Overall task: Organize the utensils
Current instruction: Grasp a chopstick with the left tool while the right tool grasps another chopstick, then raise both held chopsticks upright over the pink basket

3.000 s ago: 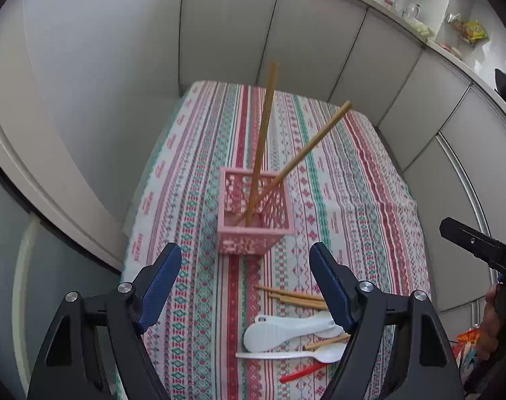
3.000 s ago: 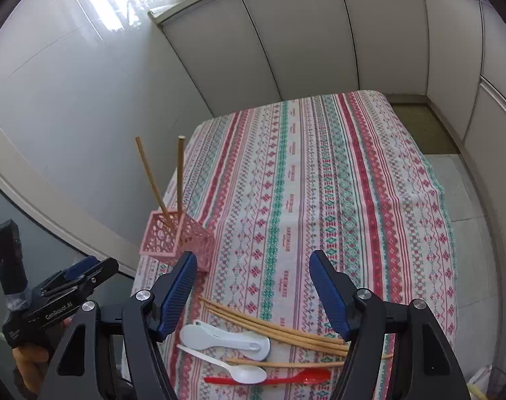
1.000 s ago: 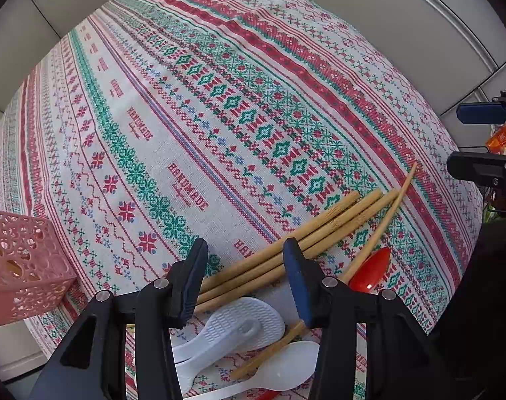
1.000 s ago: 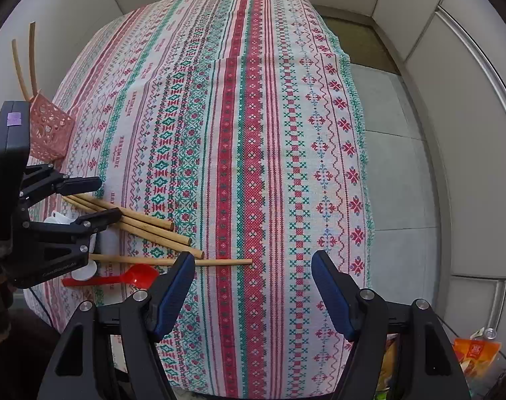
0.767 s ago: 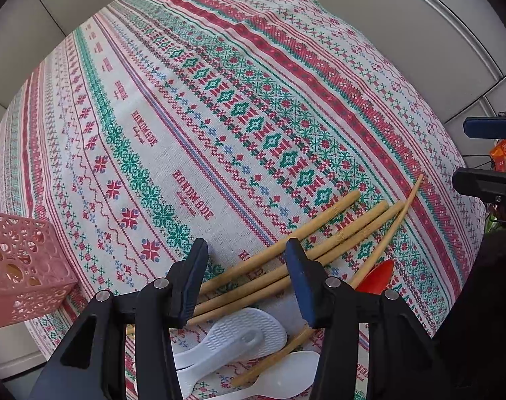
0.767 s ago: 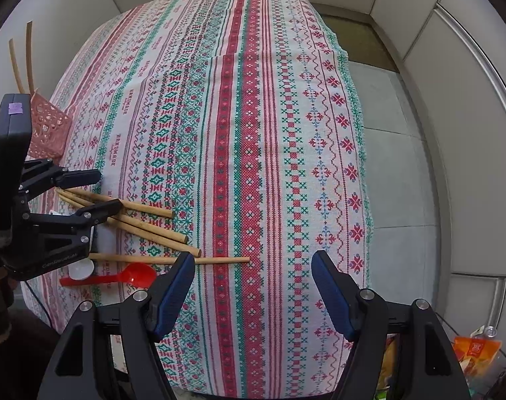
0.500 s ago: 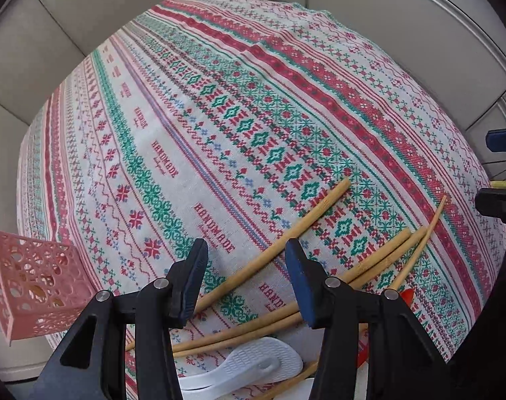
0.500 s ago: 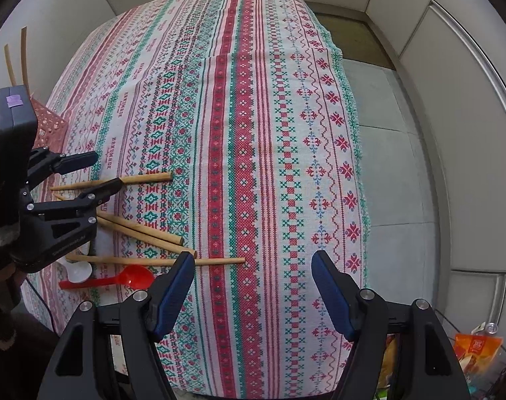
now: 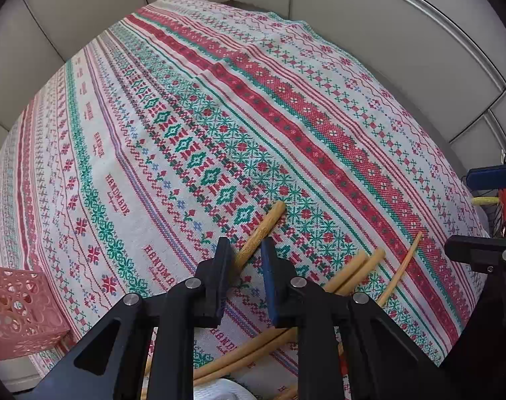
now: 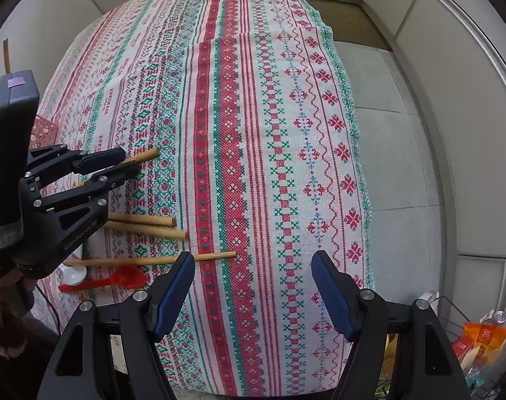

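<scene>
A wooden chopstick point(image 9: 262, 226) lies slanted on the striped cloth point(image 9: 192, 106) that covers the desk, its free end pointing toward 1 o'clock in the left wrist view. Its lower part runs between the jaws of the left tool point(image 9: 245, 260), which are closing around it; the stick touches the left pad, while a small gap shows at the right one. In the right wrist view the same stick point(image 10: 145, 155) sticks out past the left tool point(image 10: 124, 163) at about 9 o'clock.

At 4 o'clock of the held stick, two more chopsticks point(image 9: 359, 266) lie side by side, and a thinner stick point(image 9: 401, 271) lies just beyond them. In the right wrist view that pair point(image 10: 146, 225) sits near the picture's centre-left, with the long stick point(image 10: 152, 260) below it and a red spoon point(image 10: 119, 279) just under that. A white spoon point(image 10: 73, 272) peeks out beside the left tool's body.

A pink holder point(image 9: 17, 306) stands at 8 o'clock of the left wrist view, well apart from the sticks. Two sticks point(image 10: 6, 54) rise from it at 10 o'clock in the right view.

The right tool point(image 10: 253, 283) hangs above the cloth with jaws wide apart and nothing between them.
</scene>
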{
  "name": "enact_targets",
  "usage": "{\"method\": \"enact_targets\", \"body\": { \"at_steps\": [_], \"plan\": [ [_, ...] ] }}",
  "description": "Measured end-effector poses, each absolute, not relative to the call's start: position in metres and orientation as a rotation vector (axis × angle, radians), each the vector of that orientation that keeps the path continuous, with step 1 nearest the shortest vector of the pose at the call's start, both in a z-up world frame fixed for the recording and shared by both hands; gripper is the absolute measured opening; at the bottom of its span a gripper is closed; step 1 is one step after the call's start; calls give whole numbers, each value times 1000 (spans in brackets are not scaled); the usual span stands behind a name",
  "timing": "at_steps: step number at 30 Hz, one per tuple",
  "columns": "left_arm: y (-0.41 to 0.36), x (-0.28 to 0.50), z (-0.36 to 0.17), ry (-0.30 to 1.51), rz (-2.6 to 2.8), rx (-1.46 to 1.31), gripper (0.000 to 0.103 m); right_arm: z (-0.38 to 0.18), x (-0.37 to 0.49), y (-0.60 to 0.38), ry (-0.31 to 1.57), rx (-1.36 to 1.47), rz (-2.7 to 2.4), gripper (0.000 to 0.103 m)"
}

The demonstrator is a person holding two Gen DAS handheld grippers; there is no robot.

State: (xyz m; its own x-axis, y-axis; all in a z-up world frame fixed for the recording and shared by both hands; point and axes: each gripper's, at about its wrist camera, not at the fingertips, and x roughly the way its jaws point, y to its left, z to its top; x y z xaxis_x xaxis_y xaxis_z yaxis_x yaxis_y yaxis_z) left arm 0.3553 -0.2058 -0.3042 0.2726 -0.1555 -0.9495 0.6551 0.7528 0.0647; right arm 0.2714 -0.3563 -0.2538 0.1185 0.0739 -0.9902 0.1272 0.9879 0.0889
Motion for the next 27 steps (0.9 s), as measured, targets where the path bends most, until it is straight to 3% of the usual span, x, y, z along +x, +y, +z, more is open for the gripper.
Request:
{"method": "enact_targets", "body": {
  "at_steps": [10,14,23,27],
  "plan": [
    [-166,356,-274,1123,-486,419,12,-292,284,-354,1560,459,-13,72],
    [-149,351,-256,1093,-474,383,12,-291,292,-348,1533,498,-39,50],
    [-122,333,-223,1016,-468,350,11,-284,303,-304,1471,398,-188,49],
    [-112,326,-212,985,-464,329,11,-281,308,-280,1417,294,-279,38]
  ]
}}
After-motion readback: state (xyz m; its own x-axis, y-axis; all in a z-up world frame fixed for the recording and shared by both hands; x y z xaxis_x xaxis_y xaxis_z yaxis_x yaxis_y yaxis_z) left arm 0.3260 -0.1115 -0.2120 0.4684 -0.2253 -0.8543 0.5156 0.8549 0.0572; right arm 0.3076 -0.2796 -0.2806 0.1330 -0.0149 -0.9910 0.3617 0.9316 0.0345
